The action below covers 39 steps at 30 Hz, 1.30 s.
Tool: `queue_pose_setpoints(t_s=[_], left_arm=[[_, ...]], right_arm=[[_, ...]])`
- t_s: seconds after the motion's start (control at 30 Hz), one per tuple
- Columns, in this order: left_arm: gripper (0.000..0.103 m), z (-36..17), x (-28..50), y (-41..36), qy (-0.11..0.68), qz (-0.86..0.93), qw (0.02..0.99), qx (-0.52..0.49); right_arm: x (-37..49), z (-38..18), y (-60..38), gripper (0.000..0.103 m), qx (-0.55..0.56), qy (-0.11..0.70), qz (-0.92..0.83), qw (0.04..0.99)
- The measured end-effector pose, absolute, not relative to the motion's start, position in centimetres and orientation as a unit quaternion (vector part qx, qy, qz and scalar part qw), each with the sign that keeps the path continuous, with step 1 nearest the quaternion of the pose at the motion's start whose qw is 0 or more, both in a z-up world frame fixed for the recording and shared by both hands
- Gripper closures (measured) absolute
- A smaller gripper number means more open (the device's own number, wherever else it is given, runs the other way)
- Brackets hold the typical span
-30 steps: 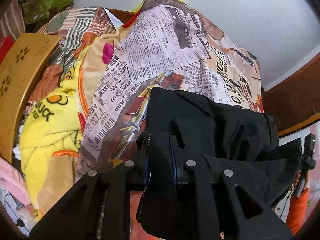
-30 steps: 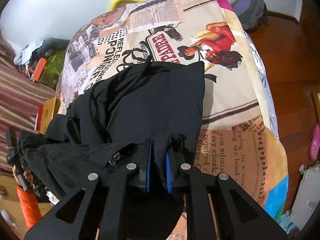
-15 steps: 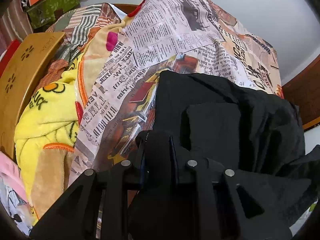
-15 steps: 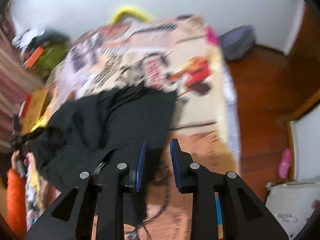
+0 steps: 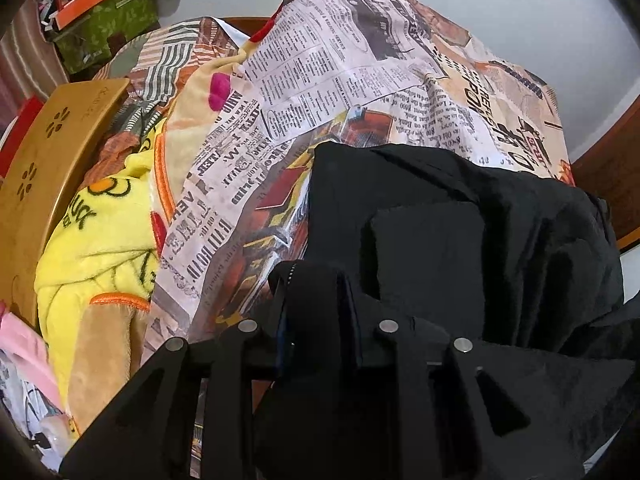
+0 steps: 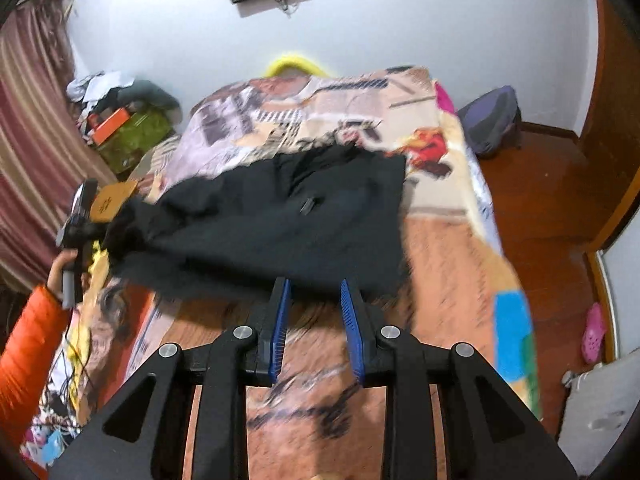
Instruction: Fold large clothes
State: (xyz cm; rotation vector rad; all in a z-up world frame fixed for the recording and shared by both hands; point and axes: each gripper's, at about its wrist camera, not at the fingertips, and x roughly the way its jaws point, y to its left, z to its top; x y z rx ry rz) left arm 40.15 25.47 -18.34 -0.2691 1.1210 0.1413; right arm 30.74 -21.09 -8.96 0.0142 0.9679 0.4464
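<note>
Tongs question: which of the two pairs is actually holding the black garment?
The left tongs: black garment is bunched between their closed fingers. The right tongs gape open, blue pads bare.

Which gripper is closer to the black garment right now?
Left. The left gripper is shut on the black garment at its near edge; the right gripper is open, empty, pulled back just short of that edge.

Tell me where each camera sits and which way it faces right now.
Left wrist: low over the bed, looking along the shut left tongs, which pinch the black garment.
Right wrist: higher, looking down the bed toward the wall; open right tongs hold nothing; the left hand shows.
Shared: garment, bed, left tongs.
</note>
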Motion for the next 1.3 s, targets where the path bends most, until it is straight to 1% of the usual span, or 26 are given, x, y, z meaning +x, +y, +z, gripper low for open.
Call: queue_pose_setpoints(t_s=[0.07,0.23,0.3,0.33,0.4,0.47,0.6,0.67,0.73,0.8,0.83,0.97,1.07,1.3], left_arm=[[0.079,-18.3,40.1,25.3,0.53,0.067,0.836,-0.124],[0.074,-18.2,40.1,24.9,0.529,0.066,0.837,-0.123],[0.07,-18.2,40.0,24.9,0.527,0.063,0.838,-0.128],[0.069,-18.1,40.0,24.9,0.527,0.06,0.838,-0.131],[0.062,-18.0,39.9,25.1,0.529,0.051,0.836,-0.14],[0.058,-17.7,39.9,25.6,0.532,0.036,0.831,-0.158],[0.058,-16.7,39.9,26.8,0.542,0.008,0.819,-0.189],[0.058,-15.8,39.5,27.5,0.538,-0.006,0.819,-0.198],[0.057,-14.1,38.8,28.1,0.521,-0.002,0.835,-0.178],[0.05,-12.7,38.0,28.6,0.503,0.013,0.85,-0.152],[0.049,-11.9,37.4,28.8,0.494,0.024,0.859,-0.136],[0.049,-10.4,35.5,28.5,0.473,0.038,0.875,-0.09],[0.049,-9.9,33.7,27.1,0.461,0.022,0.883,-0.085],[0.048,-9.9,29.6,21.4,0.446,-0.018,0.894,-0.043]], right_arm=[[30.3,-10.5,-19.7,0.074,0.005,0.472,0.223,0.853],[31.3,-13.4,-15.4,0.073,-0.004,0.499,0.247,0.831],[32.5,-13.8,-13.0,0.073,-0.006,0.504,0.259,0.824],[32.9,-13.6,-12.0,0.073,-0.01,0.499,0.266,0.825],[33.4,-13.1,-10.1,0.074,-0.023,0.484,0.269,0.833],[34.1,-12.4,-8.6,0.074,-0.033,0.468,0.275,0.839],[36.3,-11.5,-6.2,0.074,-0.051,0.438,0.254,0.861],[37.5,-11.9,-5.5,0.074,-0.051,0.439,0.246,0.863],[39.3,-12.8,-5.0,0.074,-0.046,0.447,0.228,0.864],[40.2,-13.4,-5.0,0.074,-0.048,0.45,0.213,0.866],[40.8,-13.7,-4.9,0.074,-0.05,0.45,0.204,0.868],[42.6,-13.7,-4.9,0.074,-0.052,0.453,0.176,0.873],[43.4,-13.6,-5.2,0.074,-0.052,0.46,0.171,0.87],[42.4,-11.8,-7.8,0.074,-0.05,0.46,0.176,0.869]])
